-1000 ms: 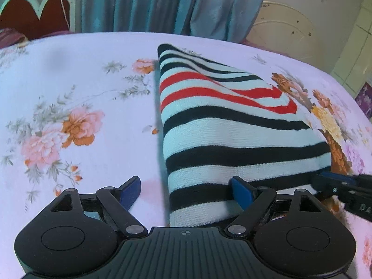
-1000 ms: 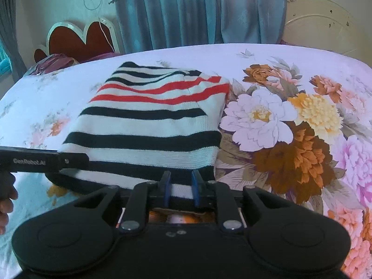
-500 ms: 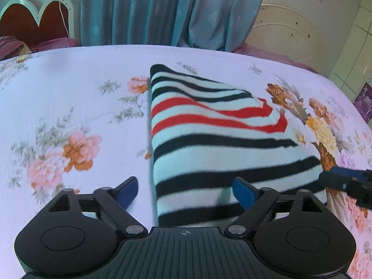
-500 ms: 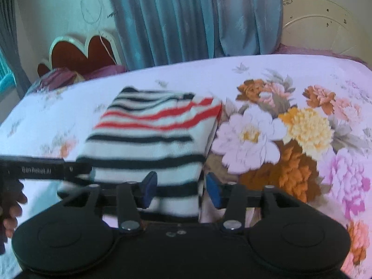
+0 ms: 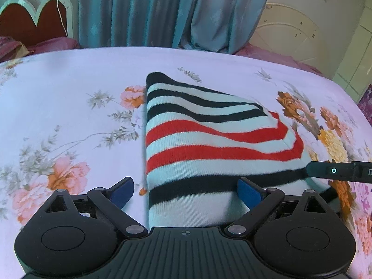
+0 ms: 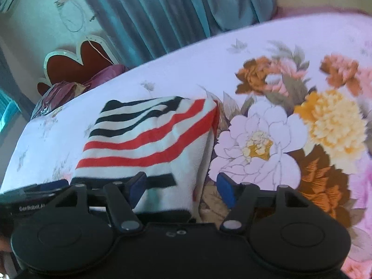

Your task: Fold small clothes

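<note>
Nearest the cameras, two grippers hang over one folded striped sweater (image 5: 209,144). Left gripper (image 5: 186,191) has its blue pads spread wide, holding nothing, with the sweater's near left edge lying between them. Right gripper (image 6: 181,186) is spread too, straddling the sweater's near right corner without pinching it. White lettering on the left gripper's side, seen from the right wrist, reads roughly "GenRobot.AI". The sweater, banded in black, white and red, lies flat on a single bedspread (image 5: 69,97), white with printed flowers. Beyond it hang blue curtains (image 5: 162,11), beside a scalloped red headboard (image 5: 28,21) and one purple pillow (image 6: 69,88).
</note>
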`<action>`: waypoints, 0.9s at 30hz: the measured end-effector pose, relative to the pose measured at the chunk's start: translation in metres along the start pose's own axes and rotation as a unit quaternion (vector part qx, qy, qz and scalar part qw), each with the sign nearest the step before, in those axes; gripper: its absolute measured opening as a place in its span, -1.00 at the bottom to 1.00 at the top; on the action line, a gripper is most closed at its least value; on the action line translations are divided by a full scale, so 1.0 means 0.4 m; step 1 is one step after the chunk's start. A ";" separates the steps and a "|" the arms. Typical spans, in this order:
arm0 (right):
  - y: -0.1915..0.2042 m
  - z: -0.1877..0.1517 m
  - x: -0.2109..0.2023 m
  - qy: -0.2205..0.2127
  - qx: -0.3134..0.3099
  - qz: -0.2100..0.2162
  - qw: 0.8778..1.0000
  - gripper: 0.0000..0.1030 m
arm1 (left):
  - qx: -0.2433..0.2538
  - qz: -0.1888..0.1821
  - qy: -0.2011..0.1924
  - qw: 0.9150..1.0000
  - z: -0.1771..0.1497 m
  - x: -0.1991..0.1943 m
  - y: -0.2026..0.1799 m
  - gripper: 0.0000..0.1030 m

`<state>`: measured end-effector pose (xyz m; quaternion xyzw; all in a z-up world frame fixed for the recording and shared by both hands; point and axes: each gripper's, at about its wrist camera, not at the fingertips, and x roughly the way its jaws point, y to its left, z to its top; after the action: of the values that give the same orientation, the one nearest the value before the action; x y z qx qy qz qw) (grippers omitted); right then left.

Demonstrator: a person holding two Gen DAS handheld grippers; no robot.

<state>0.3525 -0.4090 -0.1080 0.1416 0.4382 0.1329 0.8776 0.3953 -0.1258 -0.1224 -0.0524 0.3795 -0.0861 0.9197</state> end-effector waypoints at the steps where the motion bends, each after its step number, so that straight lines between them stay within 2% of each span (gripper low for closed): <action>1: -0.006 0.005 0.012 0.004 0.004 0.007 1.000 0.27 | -0.003 -0.005 0.002 1.000 0.003 0.012 0.004 0.83; 5: -0.025 0.013 0.061 0.021 0.016 0.026 0.999 0.27 | -0.017 -0.037 0.019 0.999 0.009 0.056 0.016 0.83; 10: -0.043 0.005 0.109 0.032 0.035 0.065 0.997 0.26 | -0.058 -0.088 0.040 0.994 0.008 0.098 0.046 0.83; 12: -0.046 0.008 0.119 0.030 0.036 0.077 0.996 0.25 | -0.054 -0.098 0.039 0.993 0.006 0.104 0.047 0.82; 14: -0.051 0.013 0.129 0.029 0.043 0.089 0.995 0.16 | -0.055 -0.105 0.039 0.992 0.006 0.109 0.045 0.77; 15: -0.056 0.016 0.136 0.029 0.052 0.096 0.994 0.12 | -0.056 -0.107 0.038 0.992 0.007 0.109 0.045 0.71; 17: -0.062 0.021 0.139 0.036 0.063 0.106 0.992 -0.15 | -0.061 -0.107 0.035 0.992 0.010 0.100 0.043 0.47; 19: -0.067 0.023 0.134 0.044 0.058 0.118 0.990 -0.17 | -0.053 -0.106 0.029 0.993 0.011 0.090 0.043 0.36; 24: -0.077 0.026 0.148 0.051 0.059 0.128 0.989 -0.08 | -0.053 -0.101 0.030 0.993 0.014 0.094 0.045 0.35; 27: -0.054 0.026 0.141 0.045 0.045 0.108 0.992 -0.19 | -0.043 -0.089 0.026 0.995 0.016 0.086 0.030 0.31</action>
<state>0.3960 -0.4100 -0.1513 0.2210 0.4651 0.2136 0.8301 0.4252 -0.1207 -0.1435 -0.1235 0.4006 -0.1522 0.8951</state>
